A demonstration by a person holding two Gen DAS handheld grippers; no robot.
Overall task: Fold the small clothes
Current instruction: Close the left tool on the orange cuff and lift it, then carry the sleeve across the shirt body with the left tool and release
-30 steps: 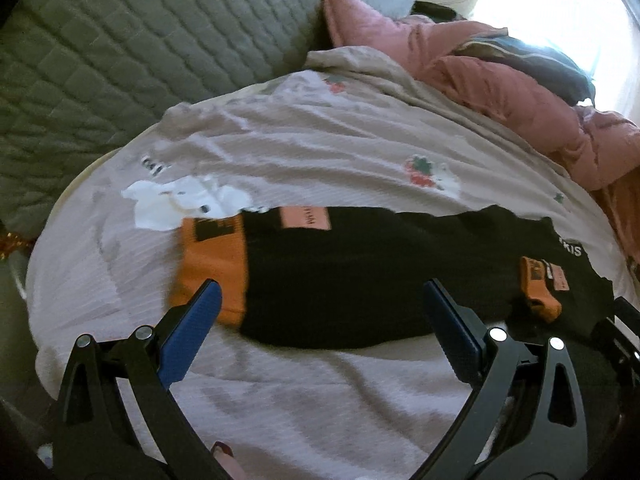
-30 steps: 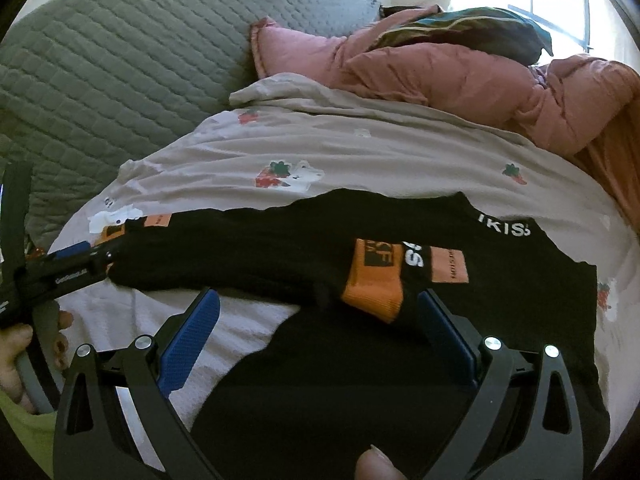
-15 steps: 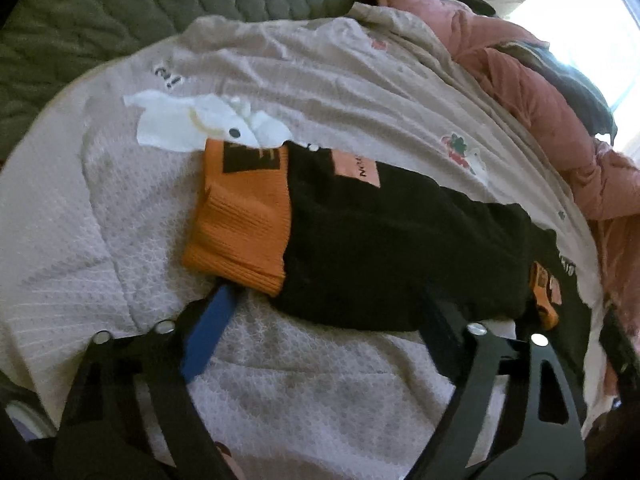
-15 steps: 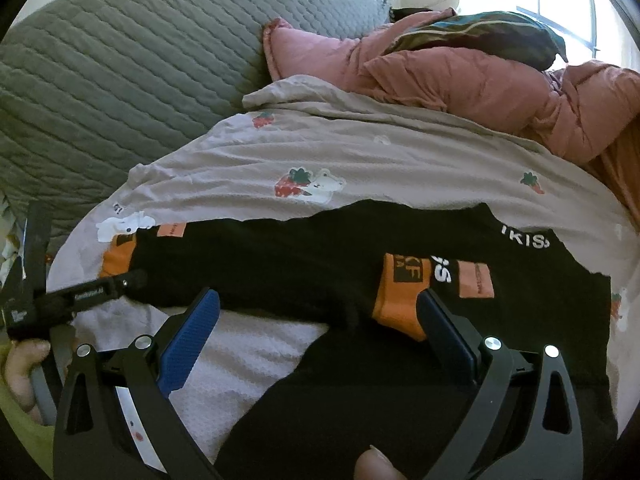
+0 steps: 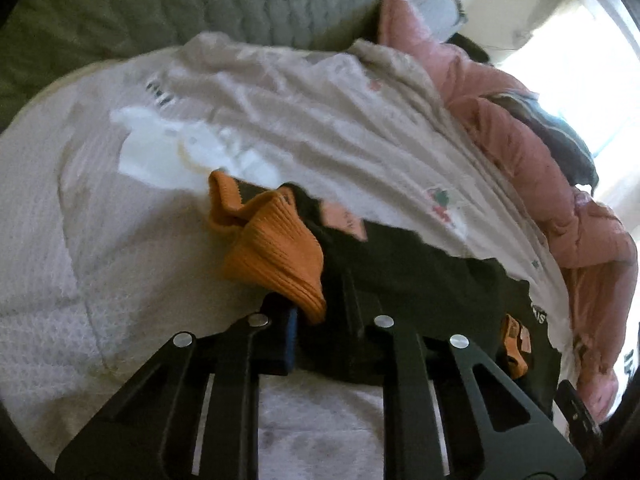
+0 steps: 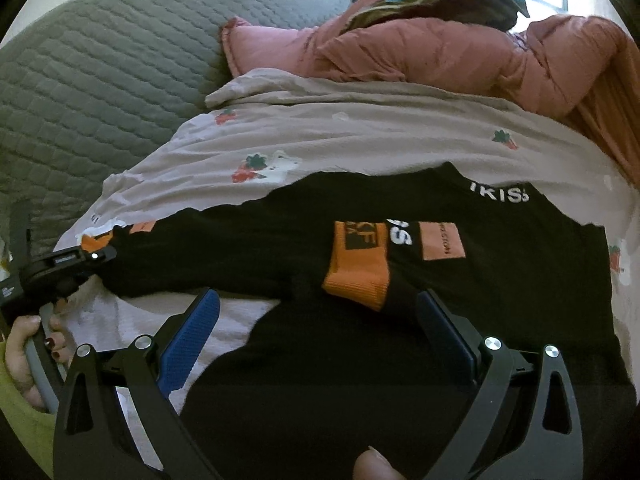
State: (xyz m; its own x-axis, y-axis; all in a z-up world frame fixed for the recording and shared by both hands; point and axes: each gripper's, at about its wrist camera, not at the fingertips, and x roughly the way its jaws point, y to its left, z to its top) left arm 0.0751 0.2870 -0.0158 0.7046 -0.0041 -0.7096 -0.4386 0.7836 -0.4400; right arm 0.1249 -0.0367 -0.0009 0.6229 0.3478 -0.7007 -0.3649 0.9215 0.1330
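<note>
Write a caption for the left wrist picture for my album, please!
Left gripper shut on the black sweater's ribbed orange cuff, lifting it off the pale patterned bedsheet.

Black sweater [image 6: 500, 280], orange cuff [image 6: 356, 278], lying mid-frame on printed sheet [image 6: 360, 140]; right gripper [image 6: 316, 344] hovering spread, lower centre; left gripper [image 6: 96, 256] pinching sleeve, left edge.

Bare pale waffle-knit bedcover [image 6: 236, 322] lies between the black sweater's long sleeve [image 6: 224, 256] and its body, leaving a gripper room there. Left of the crumpled orange ribbed cuff [image 5: 276, 256], more open cover. Beyond the sweater, the strawberry-print sheet [image 6: 380, 140] gives free passage. At the back, the pink puffy quilt [image 6: 440, 52] and grey quilted cushion [image 6: 100, 80] wall it off.
</note>
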